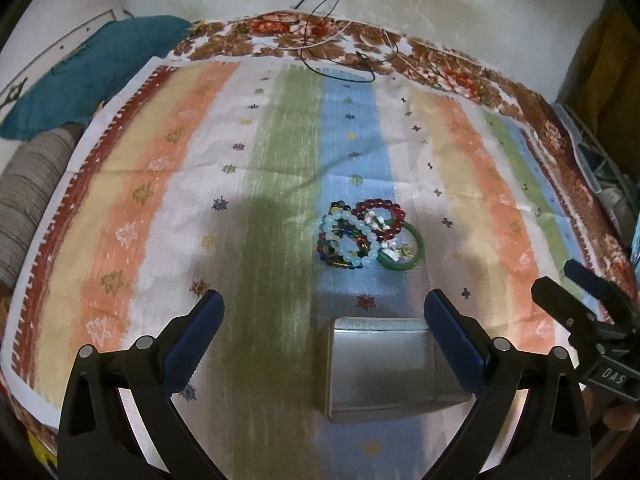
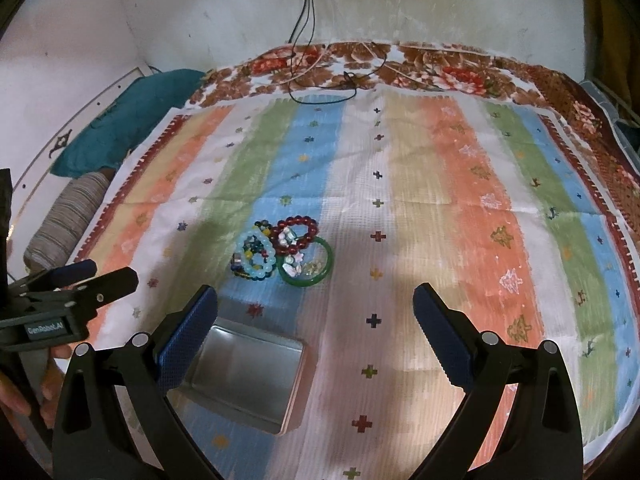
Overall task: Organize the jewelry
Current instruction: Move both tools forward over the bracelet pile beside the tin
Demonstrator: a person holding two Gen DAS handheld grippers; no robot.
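Both grippers, left gripper (image 1: 322,312) and right gripper (image 2: 316,304), are gaping wide, empty. Bracelet pile (image 1: 366,236) is lying dead ahead of the left; tin (image 1: 384,368) is sitting between.

Pastel-striped cloth (image 1: 280,152), dark red beads (image 1: 378,216), green bangle (image 1: 404,258), silver tin (image 1: 380,368).

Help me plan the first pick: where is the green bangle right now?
The green bangle lies on the striped cloth, at the jewelry pile's right edge, touching the red bead bracelet, beyond the open tin.
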